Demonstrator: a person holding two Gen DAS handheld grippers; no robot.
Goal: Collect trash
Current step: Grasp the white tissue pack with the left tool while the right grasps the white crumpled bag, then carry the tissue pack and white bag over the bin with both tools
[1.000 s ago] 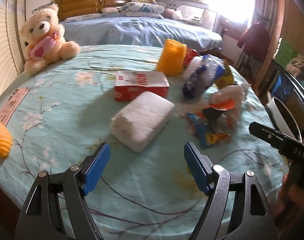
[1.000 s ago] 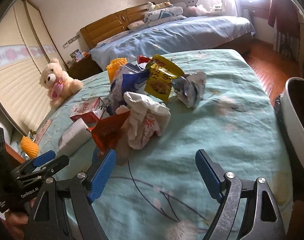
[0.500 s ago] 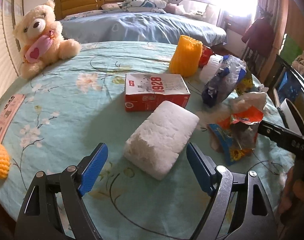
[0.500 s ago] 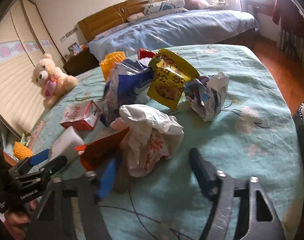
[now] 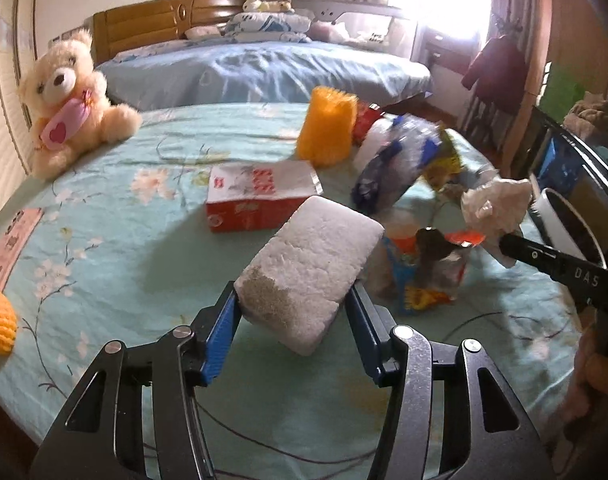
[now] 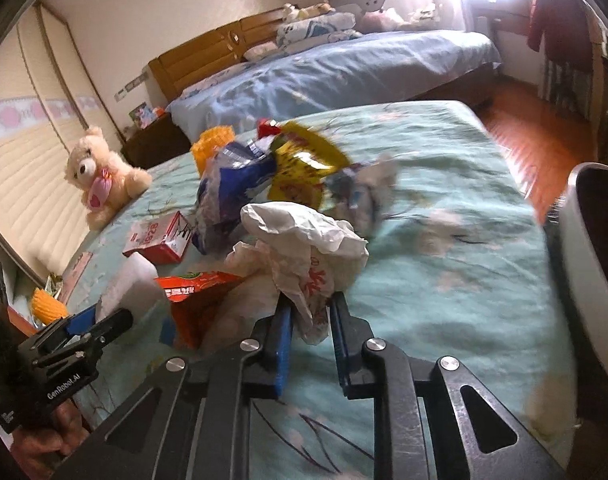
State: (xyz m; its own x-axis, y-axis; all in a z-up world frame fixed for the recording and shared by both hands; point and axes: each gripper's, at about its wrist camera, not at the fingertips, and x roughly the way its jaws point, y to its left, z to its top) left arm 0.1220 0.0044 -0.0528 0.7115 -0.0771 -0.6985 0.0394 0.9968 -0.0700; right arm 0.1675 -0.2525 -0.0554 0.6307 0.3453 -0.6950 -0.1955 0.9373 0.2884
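Left wrist view: the left gripper (image 5: 292, 312) has just been closing, and its blue pads now clamp the near end of the white rectangular foam block (image 5: 311, 264) — held across its narrow width, where the jaws can span it. The block sits tilted above the floral teal tablecloth (image 5: 116, 240), beside the red-and-white carton (image 5: 260, 196).

Right wrist view: the right gripper (image 6: 309, 320), also just closing, pinches the lower tail of the crumpled white plastic bag (image 6: 304, 240) — the thin gathered part. The white bin (image 6: 583, 272) waits at the right edge, likely the destination.
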